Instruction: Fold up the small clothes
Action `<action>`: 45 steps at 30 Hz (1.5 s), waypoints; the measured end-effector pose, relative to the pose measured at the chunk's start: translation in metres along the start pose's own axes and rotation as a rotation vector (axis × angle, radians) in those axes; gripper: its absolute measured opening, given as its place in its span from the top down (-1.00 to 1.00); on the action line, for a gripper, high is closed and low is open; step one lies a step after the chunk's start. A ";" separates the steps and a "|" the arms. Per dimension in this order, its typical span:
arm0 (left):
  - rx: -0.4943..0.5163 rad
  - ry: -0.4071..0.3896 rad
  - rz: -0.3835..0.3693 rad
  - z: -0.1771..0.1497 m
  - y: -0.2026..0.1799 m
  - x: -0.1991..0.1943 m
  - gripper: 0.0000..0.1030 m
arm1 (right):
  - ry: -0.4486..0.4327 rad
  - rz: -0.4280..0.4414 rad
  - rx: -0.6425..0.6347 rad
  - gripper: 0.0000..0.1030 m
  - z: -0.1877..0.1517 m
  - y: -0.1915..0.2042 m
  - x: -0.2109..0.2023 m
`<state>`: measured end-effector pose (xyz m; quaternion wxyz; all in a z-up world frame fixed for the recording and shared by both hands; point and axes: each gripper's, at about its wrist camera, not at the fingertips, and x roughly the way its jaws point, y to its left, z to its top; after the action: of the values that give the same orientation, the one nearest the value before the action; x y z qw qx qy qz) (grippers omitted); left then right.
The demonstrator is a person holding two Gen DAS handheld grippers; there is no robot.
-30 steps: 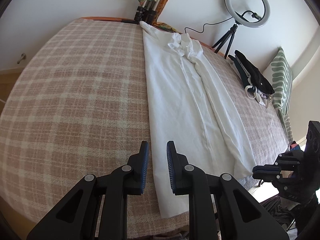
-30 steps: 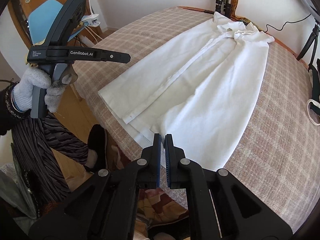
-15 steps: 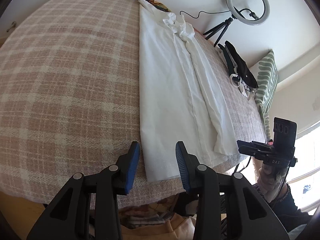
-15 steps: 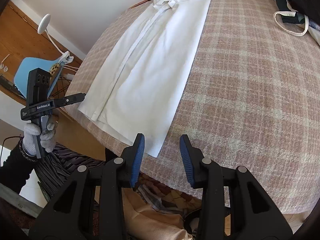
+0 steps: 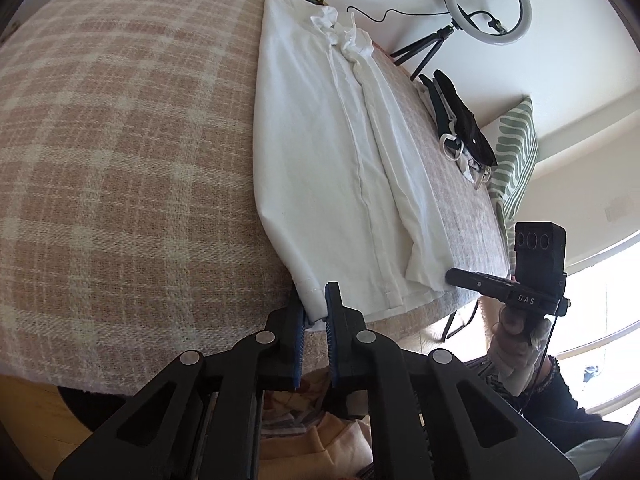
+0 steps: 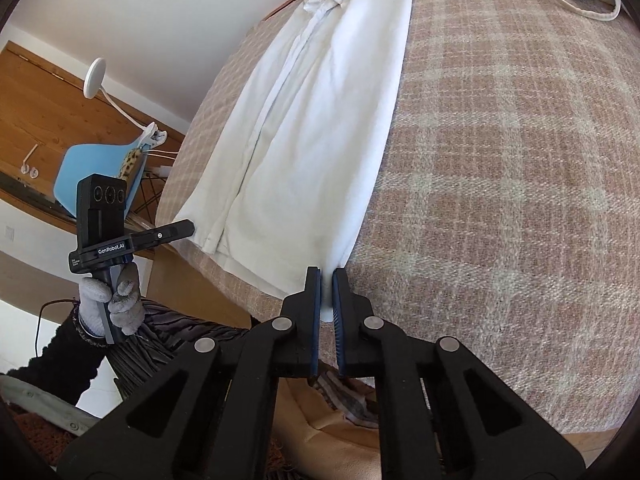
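Note:
A long white shirt (image 5: 336, 152) lies lengthwise on the pink plaid bedcover (image 5: 120, 140), sides folded in, collar at the far end. My left gripper (image 5: 315, 300) is closed on the near left hem corner at the bed's edge. In the right wrist view, my right gripper (image 6: 326, 288) is closed on the other near hem corner of the shirt (image 6: 320, 120). Each gripper shows in the other's view: the right one (image 5: 520, 280) and the left one (image 6: 120, 240), both held by gloved hands.
A ring light on a tripod (image 5: 480, 4) stands behind the bed. Black straps and clothes (image 5: 460, 120) and a green striped pillow (image 5: 516, 152) lie at the bed's right side. A blue chair (image 6: 96, 168) and a white lamp (image 6: 96, 76) stand by the wooden wall.
Both grippers were open half a second ago above the hem. They have moved down to the bed's near edge and closed, each on a hem corner of the shirt.

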<state>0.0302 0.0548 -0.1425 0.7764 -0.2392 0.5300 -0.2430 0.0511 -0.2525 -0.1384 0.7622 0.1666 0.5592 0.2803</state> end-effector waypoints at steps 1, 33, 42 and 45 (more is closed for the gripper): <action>0.011 -0.016 -0.009 0.002 -0.003 -0.003 0.89 | -0.011 0.016 0.004 0.89 0.000 0.001 -0.002; 0.047 -0.182 0.113 0.138 -0.007 0.027 0.92 | -0.198 -0.025 0.121 0.90 0.133 -0.040 -0.002; -0.006 -0.166 0.155 0.150 0.005 0.037 0.79 | -0.176 -0.082 0.147 0.86 0.147 -0.056 0.007; 0.014 -0.205 0.182 0.150 0.003 0.026 0.70 | -0.229 -0.165 0.132 0.46 0.147 -0.054 -0.007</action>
<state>0.1798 0.0575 -0.1144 0.8470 -0.2085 0.4656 -0.1495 0.2016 -0.2904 -0.1170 0.8289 0.2007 0.4976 0.1584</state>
